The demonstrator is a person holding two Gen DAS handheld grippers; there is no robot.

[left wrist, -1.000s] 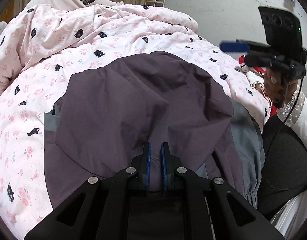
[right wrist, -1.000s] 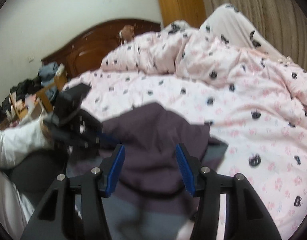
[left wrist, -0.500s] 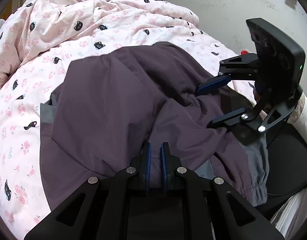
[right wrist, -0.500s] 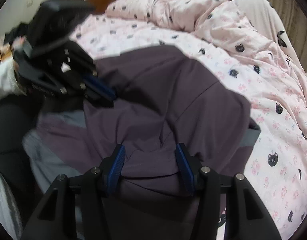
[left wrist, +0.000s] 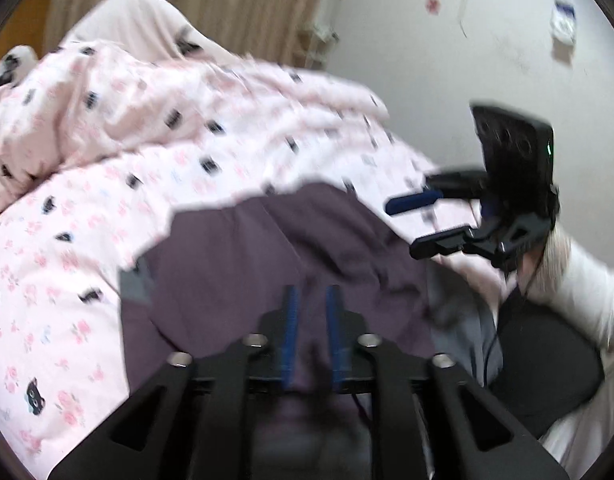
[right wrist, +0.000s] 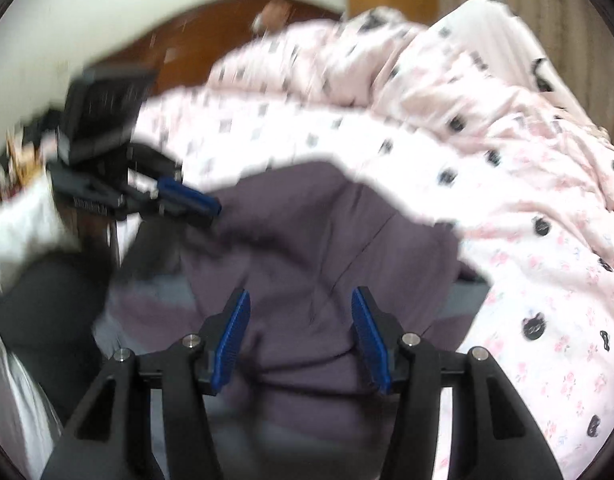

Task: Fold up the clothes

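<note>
Left wrist view: left gripper (left wrist: 311, 300) w/ jaws nearly together, a fold of the purple jacket (left wrist: 267, 256) pinched betw. them; jacket lies on the pink cat-print duvet (left wrist: 107, 152). Right gripper (left wrist: 411, 224) at the jacket's right edge, spread.

Right wrist view: right gripper (right wrist: 301, 308) wide apart, holding nothing, jacket (right wrist: 307, 220) beneath. Both views blurred.

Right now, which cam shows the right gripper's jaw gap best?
Right wrist view: the right gripper shows both blue pads wide apart over the purple-and-grey jacket. The left wrist view shows it side-on, blurred, though also apart.
</note>
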